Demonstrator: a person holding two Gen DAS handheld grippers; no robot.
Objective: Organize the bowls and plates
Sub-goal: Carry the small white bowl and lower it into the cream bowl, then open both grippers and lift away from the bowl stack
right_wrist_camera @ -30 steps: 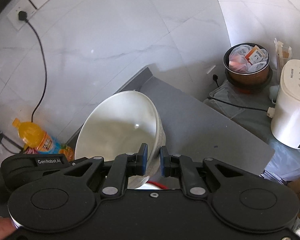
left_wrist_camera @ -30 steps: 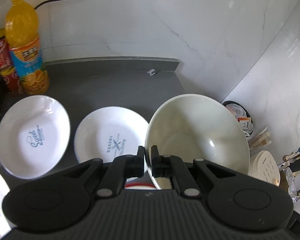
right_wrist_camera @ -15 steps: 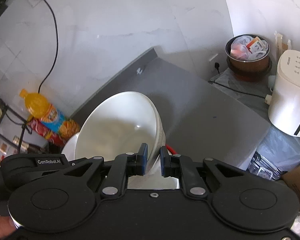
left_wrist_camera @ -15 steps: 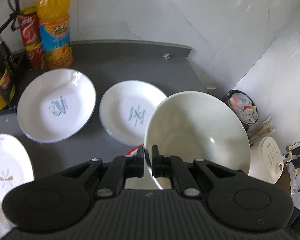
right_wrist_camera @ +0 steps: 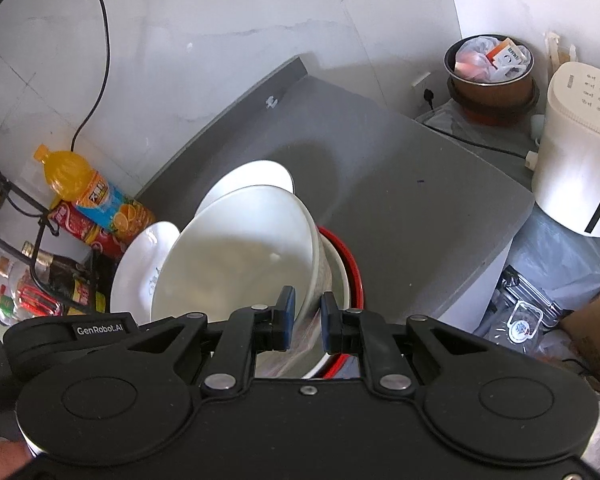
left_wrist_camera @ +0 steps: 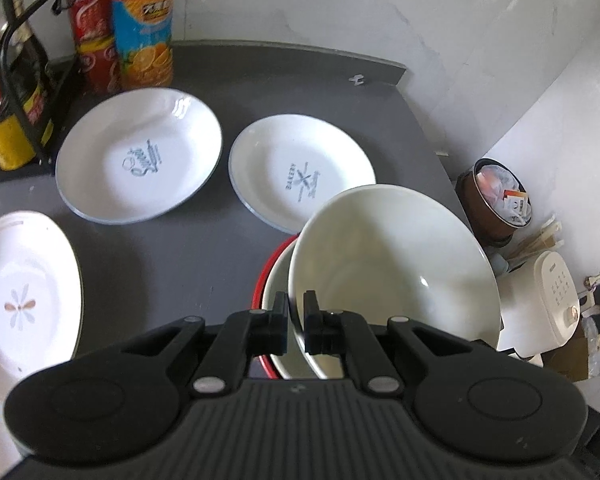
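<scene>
Above the red-rimmed bowl (left_wrist_camera: 274, 280) near the bench's (left_wrist_camera: 188, 264) right edge, with both grippers' fingers (left_wrist_camera: 278, 322) clamped on the white bowl's (left_wrist_camera: 392, 264) rim, lower level and centred to nest.

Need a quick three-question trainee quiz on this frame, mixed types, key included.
1. True or false: both claws grip the same white bowl.
2. What lies right below that bowl? A) red-rimmed bowl B) a plate C) bare counter
3. Fill in: the nearest flat plate reads ____.

Key: 1 true: left claw and right claw each clamp its rim. 2 A. 3 BAKERY.
</scene>
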